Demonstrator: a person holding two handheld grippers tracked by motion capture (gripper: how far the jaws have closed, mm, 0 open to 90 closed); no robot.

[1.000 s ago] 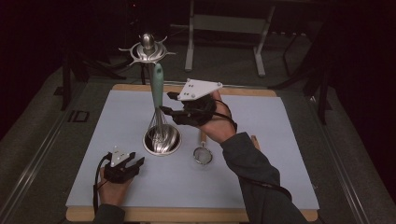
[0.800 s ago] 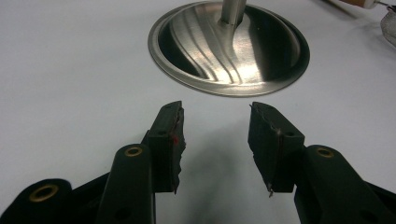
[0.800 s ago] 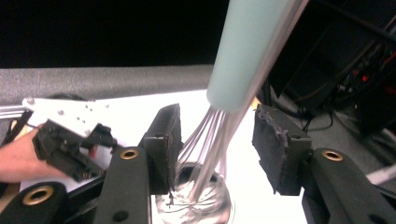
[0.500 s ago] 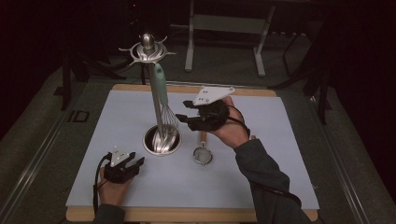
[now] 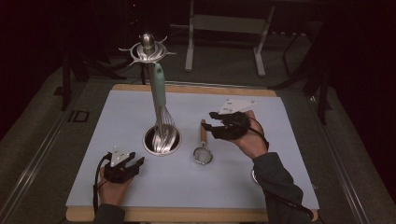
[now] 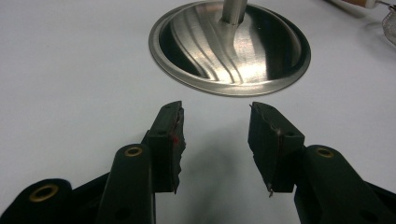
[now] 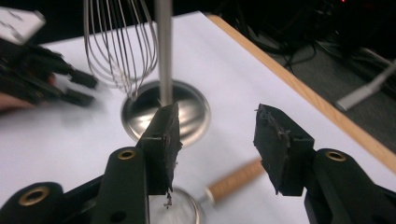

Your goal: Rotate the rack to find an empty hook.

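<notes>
A steel utensil stand rises from a round base (image 5: 162,140) to a star-shaped top (image 5: 148,49). A whisk with a mint-green handle (image 5: 159,93) hangs from it, its wires down in the base. A small strainer with a wooden handle (image 5: 202,144) lies on the mat right of the base. My right gripper (image 5: 210,122) hovers just right of that handle. Its jaws have just been opening and stand wide, with the handle (image 7: 233,179) below them and nothing between the pads. My left gripper (image 5: 135,158) rests open at the front left, pointing at the base (image 6: 229,46).
A pale mat (image 5: 280,186) covers a wooden board whose edge (image 5: 187,215) runs along the front. Dark floor and metal frame legs (image 5: 224,42) lie beyond the back edge. In the right gripper view the left gripper (image 7: 46,74) shows blurred beyond the whisk wires (image 7: 119,46).
My right hand has moved away from the whisk, to the right and down, and now sits beside the strainer handle. The left hand has stayed put.
</notes>
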